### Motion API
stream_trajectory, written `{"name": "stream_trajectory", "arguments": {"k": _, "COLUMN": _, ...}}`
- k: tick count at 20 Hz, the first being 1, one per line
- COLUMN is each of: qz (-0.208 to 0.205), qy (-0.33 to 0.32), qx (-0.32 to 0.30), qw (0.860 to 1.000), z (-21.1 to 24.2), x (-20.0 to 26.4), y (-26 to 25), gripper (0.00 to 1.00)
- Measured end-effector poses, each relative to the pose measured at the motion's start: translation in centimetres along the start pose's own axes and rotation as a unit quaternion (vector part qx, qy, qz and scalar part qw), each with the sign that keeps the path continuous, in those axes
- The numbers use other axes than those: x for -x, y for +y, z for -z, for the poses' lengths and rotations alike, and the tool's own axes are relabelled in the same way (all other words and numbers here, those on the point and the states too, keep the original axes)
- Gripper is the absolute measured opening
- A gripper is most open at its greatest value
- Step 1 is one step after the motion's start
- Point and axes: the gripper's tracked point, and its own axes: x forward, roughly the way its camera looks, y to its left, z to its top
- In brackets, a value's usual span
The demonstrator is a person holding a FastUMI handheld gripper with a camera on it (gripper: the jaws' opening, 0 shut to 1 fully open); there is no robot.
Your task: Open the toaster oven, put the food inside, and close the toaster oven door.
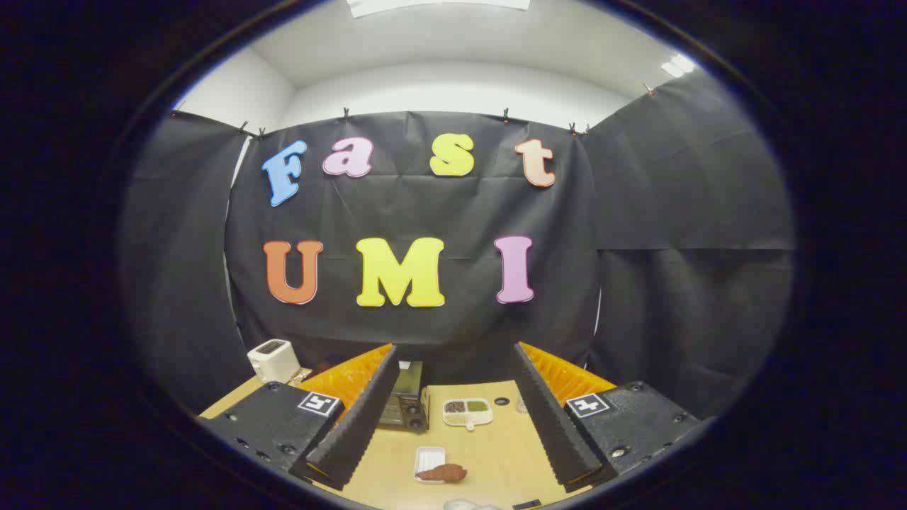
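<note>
The toaster oven (pixel 405 404) sits at the far side of the table (pixel 496 453), peeking out just past the left finger, its door apparently shut, so the opening step looks not yet begun. The hand-held gripper (pixel 453 474) hangs above the table with its fingers spread wide and nothing between them; the job now is to swing left, come in square to the door's top edge and pull down gently. The brown food (pixel 443 472) waits on its small white tray (pixel 429 460) between the fingers, with a white divided dish (pixel 468 413) beyond and a white toaster (pixel 273 360) off left.
</note>
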Motion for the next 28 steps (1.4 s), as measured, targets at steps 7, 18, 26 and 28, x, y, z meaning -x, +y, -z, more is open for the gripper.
{"name": "stream_trajectory", "arguments": {"k": 7, "qz": 0.010, "qy": -0.003, "qx": 0.008, "qw": 1.000, "z": -0.4, "x": -0.2, "y": 0.9, "gripper": 1.00}}
{"name": "stream_trajectory", "arguments": {"k": 18, "qz": -0.012, "qy": -0.003, "qx": 0.018, "qw": 1.000, "z": 0.6, "x": -3.5, "y": 5.9, "gripper": 1.00}}
{"name": "stream_trajectory", "arguments": {"k": 26, "qz": -0.070, "qy": 0.022, "qx": 0.030, "qw": 0.997, "z": 8.6, "x": -12.4, "y": 16.7, "gripper": 1.00}}
{"name": "stream_trajectory", "arguments": {"k": 28, "qz": -0.081, "qy": 0.029, "qx": 0.030, "qw": 0.996, "z": 11.3, "x": -15.1, "y": 19.1, "gripper": 1.00}}
